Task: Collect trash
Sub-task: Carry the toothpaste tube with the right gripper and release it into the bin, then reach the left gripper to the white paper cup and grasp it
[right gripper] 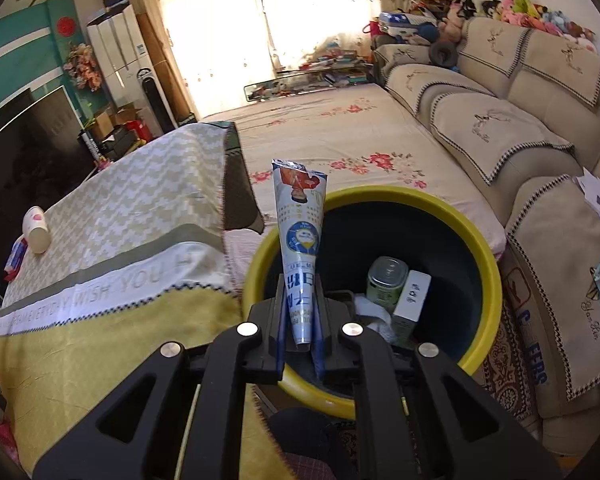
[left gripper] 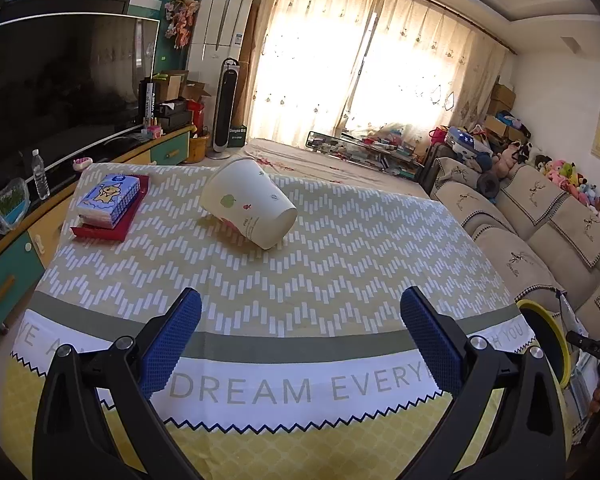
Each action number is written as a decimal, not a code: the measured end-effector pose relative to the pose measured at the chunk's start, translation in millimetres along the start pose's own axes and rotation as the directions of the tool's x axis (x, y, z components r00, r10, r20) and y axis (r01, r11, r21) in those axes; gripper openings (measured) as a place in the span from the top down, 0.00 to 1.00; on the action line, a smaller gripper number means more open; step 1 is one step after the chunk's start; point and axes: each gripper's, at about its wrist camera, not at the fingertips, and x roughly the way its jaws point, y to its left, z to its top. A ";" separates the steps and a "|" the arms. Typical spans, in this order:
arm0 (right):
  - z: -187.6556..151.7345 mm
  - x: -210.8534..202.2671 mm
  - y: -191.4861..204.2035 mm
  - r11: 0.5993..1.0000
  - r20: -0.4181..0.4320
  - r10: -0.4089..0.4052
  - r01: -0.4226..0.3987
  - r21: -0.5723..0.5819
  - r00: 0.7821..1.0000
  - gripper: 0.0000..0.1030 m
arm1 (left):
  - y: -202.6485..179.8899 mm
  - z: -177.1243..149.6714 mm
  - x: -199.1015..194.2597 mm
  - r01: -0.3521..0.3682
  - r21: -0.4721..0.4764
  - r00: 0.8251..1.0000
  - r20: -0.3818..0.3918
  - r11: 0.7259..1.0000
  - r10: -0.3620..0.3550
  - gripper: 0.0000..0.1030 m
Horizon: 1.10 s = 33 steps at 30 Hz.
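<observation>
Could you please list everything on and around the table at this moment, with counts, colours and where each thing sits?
cone wrapper: one, white and blue with a red picture, clamped in the right gripper above the bin
bin: one, yellow rim, dark inside, on the floor beside the table
can: one, pale green, inside the bin
small box: one, white, inside the bin beside the can
paper cup: one, white with small prints, lying on its side on the table
tissue pack: one, blue and white, on the red tray
red tray: one, table's far left corner
tablecloth: one, beige and white zigzag
left gripper: black, blue pads, open, empty
right gripper: black, shut on the wrapper
</observation>
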 end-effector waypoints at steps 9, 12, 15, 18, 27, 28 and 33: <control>-3.9 19.8 -12.7 0.996 -0.019 -0.075 0.075 0.038 0.997 0.53 | -1.8 -2.1 4.2 -0.001 0.008 1.000 -0.019 1.000 0.002 0.05; -3.8 16.2 -10.4 0.997 -0.008 -0.073 0.073 0.040 0.997 0.51 | -2.3 -2.4 7.2 -0.005 0.010 1.000 -0.028 1.000 0.006 0.05; -4.6 12.4 -7.3 0.998 0.005 -0.052 0.051 0.042 0.999 0.47 | -0.7 -2.7 13.4 -0.020 -0.004 0.999 -0.040 1.000 0.019 0.05; -5.6 9.7 -4.2 0.999 0.014 -0.027 0.027 0.030 1.000 0.45 | 0.1 -2.7 23.6 -0.080 -0.024 0.993 -0.093 0.997 0.077 0.05; -6.2 7.8 -3.7 0.998 0.026 0.054 -0.055 0.040 0.998 0.45 | 8.0 25.6 73.8 -0.172 -0.173 0.965 -0.229 0.970 0.131 0.05; -6.7 7.6 -3.7 0.997 0.026 0.060 -0.061 0.041 0.998 0.45 | 10.2 30.4 81.9 -0.179 -0.193 0.961 -0.243 0.965 0.129 0.05; -6.9 8.3 -9.2 0.995 0.028 0.079 -0.081 0.055 0.996 0.44 | 19.6 52.3 116.5 -0.266 -0.234 0.941 -0.274 0.935 0.200 0.05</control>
